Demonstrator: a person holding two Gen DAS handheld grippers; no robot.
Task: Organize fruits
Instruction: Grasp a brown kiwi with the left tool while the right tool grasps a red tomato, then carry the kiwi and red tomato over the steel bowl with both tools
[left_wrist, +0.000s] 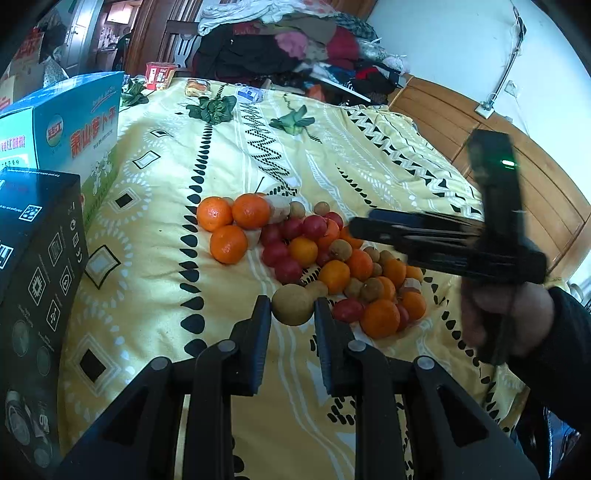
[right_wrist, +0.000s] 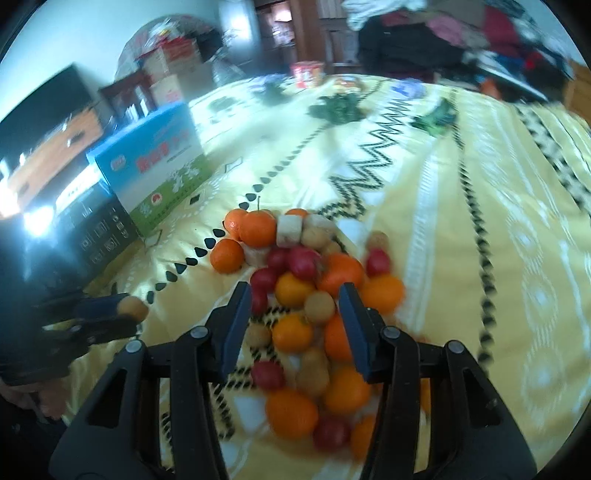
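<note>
- The left gripper (left_wrist: 293, 306) was closed on a longan (left_wrist: 293, 305), a round tan fruit held between its two fingertips above the yellow bedspread (left_wrist: 155, 266).
- In the right wrist view the same longan (right_wrist: 133, 308) showed at the left edge, pinched in the left tool.
- The right gripper (right_wrist: 295, 295) had its jaws apart, and nothing was pressed between them; only the fruit pile (right_wrist: 306, 317) was seen behind the gap.
- The pile lay in the middle of the bedspread: oranges (left_wrist: 229, 243), small red fruits (left_wrist: 288, 269), more longans and some white pieces.
- Three bigger oranges sat at the far left side of the pile.
- A blue box (left_wrist: 79, 122) and a black box (left_wrist: 40, 258) stood on the left.
- Green leafy things (left_wrist: 212, 109) lay far on the bed, with a heap of clothes (left_wrist: 295, 48) behind.
</note>
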